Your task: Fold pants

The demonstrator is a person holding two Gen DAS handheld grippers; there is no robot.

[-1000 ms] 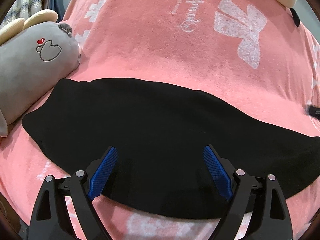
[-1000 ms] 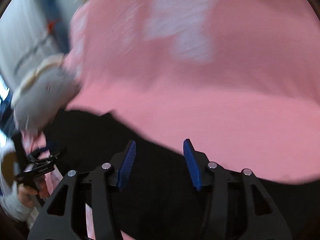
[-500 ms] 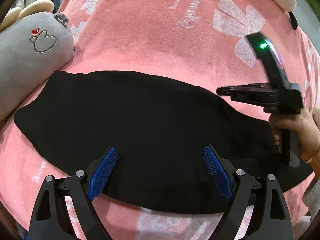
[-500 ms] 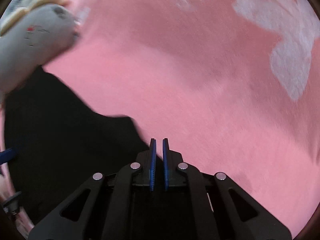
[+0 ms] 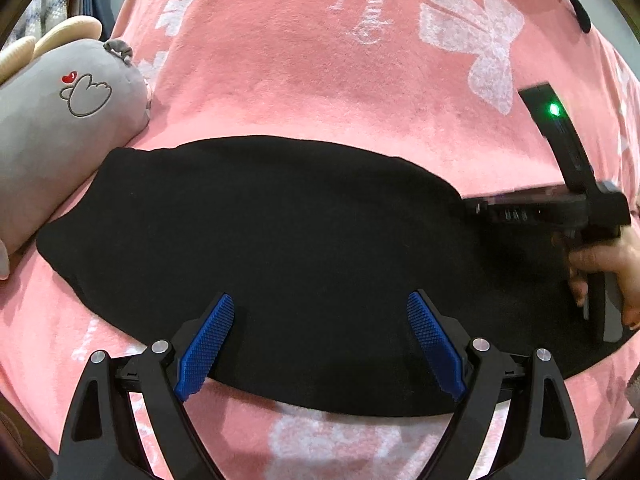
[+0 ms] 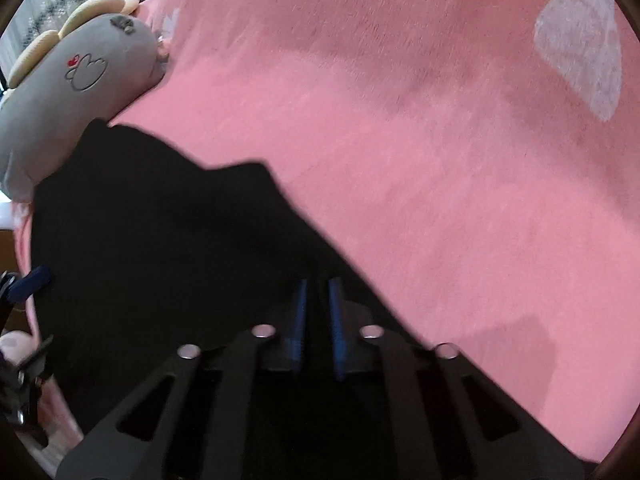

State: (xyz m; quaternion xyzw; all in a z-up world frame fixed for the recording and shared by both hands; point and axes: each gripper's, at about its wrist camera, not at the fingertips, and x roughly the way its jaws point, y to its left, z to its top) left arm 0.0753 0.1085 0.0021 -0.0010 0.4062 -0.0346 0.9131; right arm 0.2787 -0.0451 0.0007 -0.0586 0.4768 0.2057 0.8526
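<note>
- Far out to the left of the left gripper (image 5: 320,344) lies a grey plush toy (image 5: 60,132) with cream ears and a small red heart stitched on it; its side touches the left end of the black pants (image 5: 280,248).
- The left gripper hangs over the near edge of the pants with its jaws wide apart, and its blue pads (image 5: 206,346) hold nothing. The dark cloth lies under and ahead of both fingers.
- The pants stretch as a long flat band across the pink blanket (image 5: 320,92), running from the toy on the left, past the left gripper, and on to the right gripper (image 5: 472,210).
- Beyond the pants, ahead of the left gripper, the blanket shows white script and a white bow print (image 5: 476,40).
- To the right of the left gripper, a hand (image 5: 608,268) grips the handle of the right gripper, whose black body carries a green light; its tip meets the far right part of the pants.
- From the right gripper's own camera, its jaws (image 6: 318,320) stand narrow, with only a slim gap, and black fabric sits in that gap, so it is pinching the pants (image 6: 160,240).
- Right of the right gripper there is only pink blanket (image 6: 460,160).
</note>
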